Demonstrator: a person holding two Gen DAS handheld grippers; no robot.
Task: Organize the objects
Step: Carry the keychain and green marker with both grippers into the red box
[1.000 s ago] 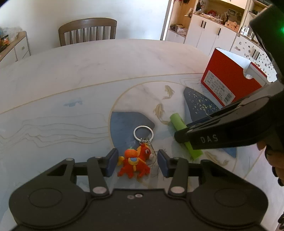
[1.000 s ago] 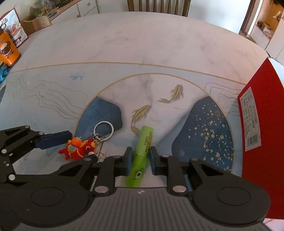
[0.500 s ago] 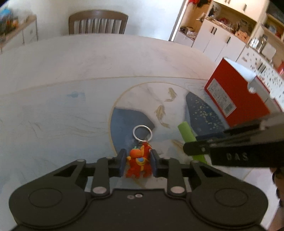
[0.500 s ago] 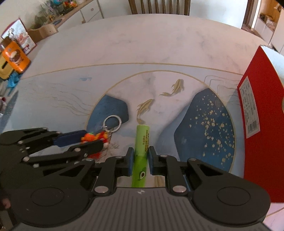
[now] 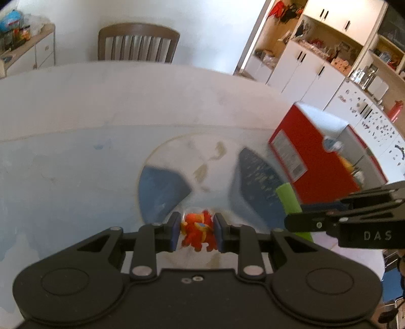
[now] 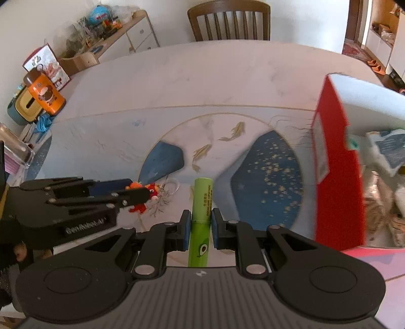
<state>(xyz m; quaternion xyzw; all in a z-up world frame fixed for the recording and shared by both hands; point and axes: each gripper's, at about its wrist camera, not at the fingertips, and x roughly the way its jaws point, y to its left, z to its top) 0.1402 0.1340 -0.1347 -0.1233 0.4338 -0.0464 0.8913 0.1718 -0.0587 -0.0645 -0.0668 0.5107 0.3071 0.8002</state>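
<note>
Above the patterned worktop [image 6: 177, 83], both claws hold something. Left claw [image 5: 197, 231] is clamped on an orange-red toy keychain [image 5: 198, 232], its blue pads pressing the figure from both sides; the key ring is only a blur just beyond the pads. From the right wrist view the same claw comes in from the left edge with the keychain [image 6: 141, 193] at its tip, and whether the toy touches the worktop cannot be told.

Right claw [image 6: 199, 229] is clamped on a green lip balm tube [image 6: 201, 217], gripped across its middle, with the tube pointing forward along the fingers and an avocado picture on the near end. From the left wrist view that tube [image 5: 288, 200] pokes out past the right claw's dark fingers.

At the right edge of the worktop stands an open red shoebox [image 6: 336, 192] with a white label on its end wall. Inside it lie several items, a dark blue packet [image 6: 391, 151] among them; the rest are too blurred to name. A wooden chair [image 6: 229, 21] stands at the far side of the worktop.
</note>
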